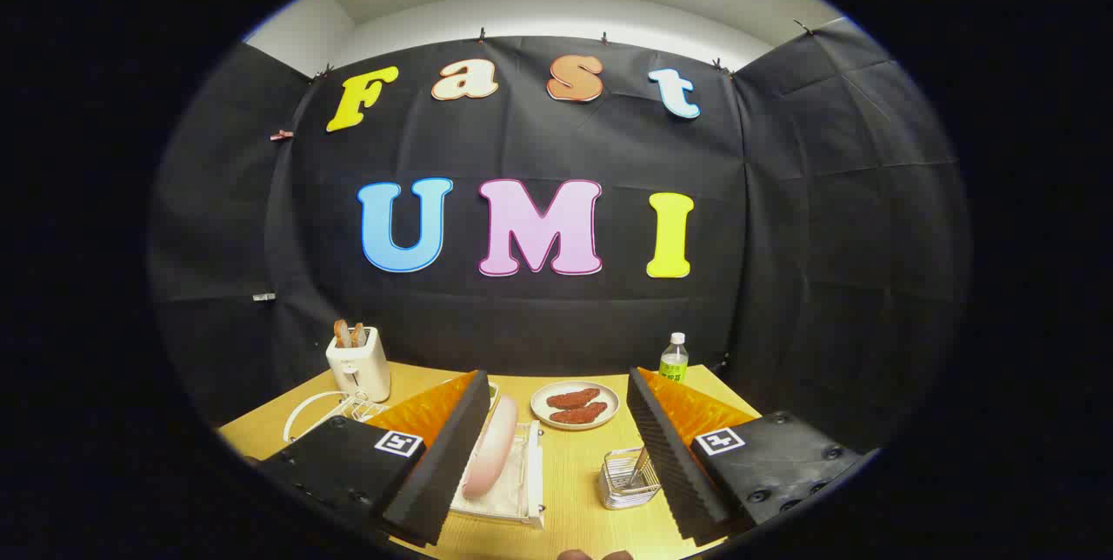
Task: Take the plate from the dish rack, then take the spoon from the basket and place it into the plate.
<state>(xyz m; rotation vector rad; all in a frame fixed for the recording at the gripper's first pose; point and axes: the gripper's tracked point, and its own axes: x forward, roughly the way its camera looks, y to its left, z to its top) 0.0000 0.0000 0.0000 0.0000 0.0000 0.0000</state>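
At the far left of the wooden desk (574, 473), a white toaster (359, 364) is seen standing upright near the back wall, with two brown slices of bread (349, 334) sticking out of its top. Just in front of the toaster, a white cable (306, 410) is laid in a loop on the desk. The gripper (556, 456) is held above the desk with its fingers (448, 456) spread wide apart, nothing being clamped between them. Between the fingers, close to the left one, a white dish rack (517, 490) is placed on the desk, and a pink plate (489, 449) is seen standing on edge in it, tilted slightly and partly hidden by the left finger. Beyond the fingers, toward the back of the desk, a pale round dish (575, 405) is set flat, with two reddish-brown pieces of food (574, 404) lying on it. To the right of the rack, just beside the right finger, a small wire basket (628, 480) is seen on the desk, and the metal handle of a spoon (639, 463) is seen leaning in it, its bowl end not being distinguishable. Further back and to the right, near the wall, a clear bottle (673, 358) with a white cap and a green label is stood upright. The plate and the spoon are well apart from each other.
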